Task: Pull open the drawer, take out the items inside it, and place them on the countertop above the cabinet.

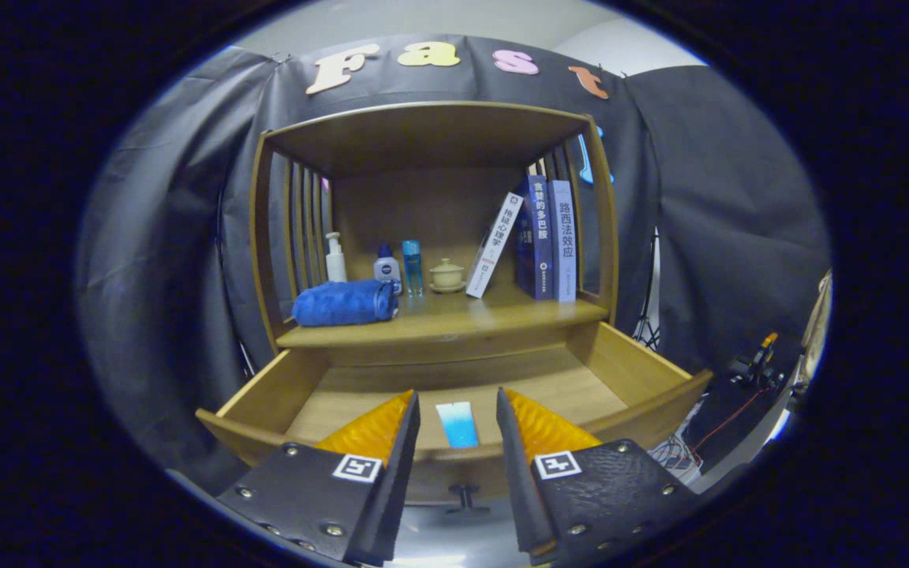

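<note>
The hand-held gripper [458, 410] hangs over the front of the pulled-out drawer [644, 371], its two fingers [391, 430] spread apart and clamped on nothing. Between the fingers, and just ahead of their tips, a small blue-and-white tube [458, 423] lies on the drawer floor close to the front wall, lengthwise toward the back. It touches neither finger. Below the fingers, the drawer's dark handle [466, 498] sticks out from the front panel.

The drawer belongs to a wooden cabinet [265, 237] with slatted sides, set against a black cloth wall. Beyond the fingers, above the drawer, runs the tabletop [454, 319]. At its left end lies a rolled blue towel [342, 303]. Behind the towel stands a white pump bottle [334, 259], then a small white bottle with a blue cap [386, 267], then a clear blue bottle [412, 267], then a small cream lidded pot [447, 275] on a saucer. Right of the pot a white book [494, 246] leans to the right against two upright blue books [546, 239] that stand near the cabinet's right side.

Well off to the right of the cabinet, some dark equipment with an orange part [758, 359] and loose cables sit low down.
</note>
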A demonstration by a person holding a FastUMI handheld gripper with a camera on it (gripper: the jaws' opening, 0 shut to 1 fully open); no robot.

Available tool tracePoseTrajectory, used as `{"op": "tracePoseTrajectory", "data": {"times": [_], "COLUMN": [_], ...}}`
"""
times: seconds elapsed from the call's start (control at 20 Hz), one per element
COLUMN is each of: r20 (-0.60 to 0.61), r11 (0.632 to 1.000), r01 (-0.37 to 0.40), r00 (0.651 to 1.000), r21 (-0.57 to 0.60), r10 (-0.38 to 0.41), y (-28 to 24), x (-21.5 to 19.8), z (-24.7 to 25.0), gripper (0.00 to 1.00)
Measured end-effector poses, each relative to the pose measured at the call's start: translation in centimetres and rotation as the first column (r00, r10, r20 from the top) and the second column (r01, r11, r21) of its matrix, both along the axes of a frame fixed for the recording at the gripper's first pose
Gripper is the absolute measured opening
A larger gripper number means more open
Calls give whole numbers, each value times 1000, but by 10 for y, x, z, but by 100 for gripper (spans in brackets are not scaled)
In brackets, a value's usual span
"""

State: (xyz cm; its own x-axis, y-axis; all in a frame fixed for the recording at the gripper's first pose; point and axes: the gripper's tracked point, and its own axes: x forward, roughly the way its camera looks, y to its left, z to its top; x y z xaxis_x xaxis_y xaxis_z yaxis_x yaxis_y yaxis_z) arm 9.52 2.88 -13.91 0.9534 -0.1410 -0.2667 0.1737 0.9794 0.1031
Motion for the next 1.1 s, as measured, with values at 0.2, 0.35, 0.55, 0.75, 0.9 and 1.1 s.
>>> {"op": "tracePoseTrajectory", "data": {"times": [0.2, 0.35, 0.55, 0.75, 0.9, 1.1], "r20": [-179, -362, -544, -668, -739, -780], "r11": [1000, 995, 994, 994, 997, 998], "r01": [-1, -8, 36, 80, 54, 17], "r00": [984, 931, 839, 744, 674, 625], "r21": [21, 97, 108, 75, 54, 54], "r10": [4, 43, 28, -9, 3, 31], "y": [0, 9, 5, -5, -2, 0], "x": [38, 58, 79, 83, 79, 78], "z": [-24, -52, -85, -120, -143, -163], "gripper": [56, 56, 57, 56, 57, 57]}}
